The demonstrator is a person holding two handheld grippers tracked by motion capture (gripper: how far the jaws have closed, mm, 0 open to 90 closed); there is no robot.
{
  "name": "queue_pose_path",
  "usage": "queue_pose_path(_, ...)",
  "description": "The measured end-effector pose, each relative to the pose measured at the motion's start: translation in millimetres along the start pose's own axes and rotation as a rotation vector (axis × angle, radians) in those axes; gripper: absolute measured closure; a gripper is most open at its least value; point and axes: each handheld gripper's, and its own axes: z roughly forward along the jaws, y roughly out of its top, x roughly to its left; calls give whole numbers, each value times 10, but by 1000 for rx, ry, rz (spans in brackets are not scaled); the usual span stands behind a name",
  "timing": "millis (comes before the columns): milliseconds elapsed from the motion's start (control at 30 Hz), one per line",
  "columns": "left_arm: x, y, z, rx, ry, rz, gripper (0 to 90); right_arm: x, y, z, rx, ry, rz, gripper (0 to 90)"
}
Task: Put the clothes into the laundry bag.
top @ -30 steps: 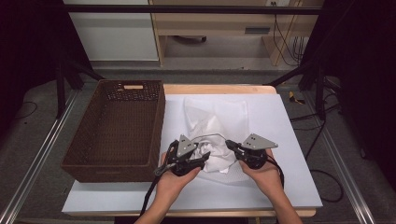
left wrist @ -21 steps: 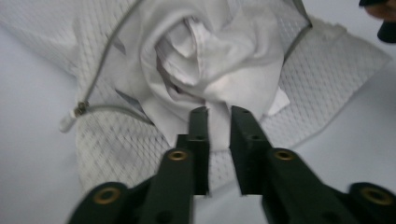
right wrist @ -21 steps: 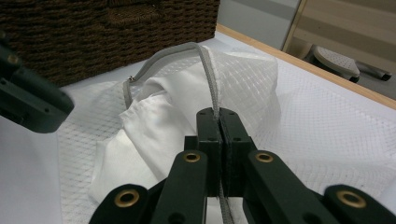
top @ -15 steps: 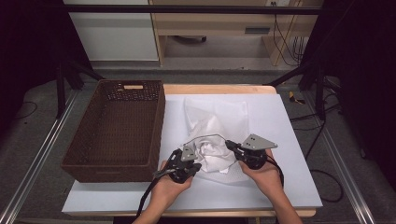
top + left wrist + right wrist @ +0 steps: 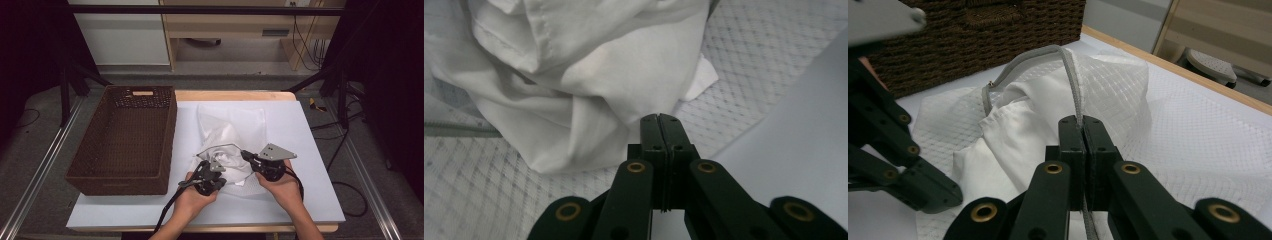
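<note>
My right gripper (image 5: 1082, 121) is clenched on the grey zipper edge (image 5: 1074, 80) of the white mesh laundry bag (image 5: 235, 125), holding that edge up off the worktop (image 5: 310, 150) near its front, just right of the brown wicker basket (image 5: 125, 145). My left gripper (image 5: 659, 118) has just closed its jaws and they meet at the tips with nothing visible between them, right beside the crumpled white cloth (image 5: 589, 85) that spills from the bag's mouth onto the mesh.
</note>
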Motion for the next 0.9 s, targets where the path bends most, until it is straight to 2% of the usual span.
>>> queue_pose_path(67, 36, 19, 38, 5, 9, -3, 900, 2, 0, 2, 0, 2, 0, 888)
queue_pose_path(300, 137, 72, 116, -30, 29, -21, 900, 14, -2, 32, 8, 11, -2, 888)
queue_pose_path(400, 147, 102, 136, -47, 43, -8, 900, 20, 0, 44, 13, 12, -4, 889)
queue_pose_path(900, 190, 266, 252, -102, 46, -28, 900, 33, 4, 83, 38, 19, -6, 890)
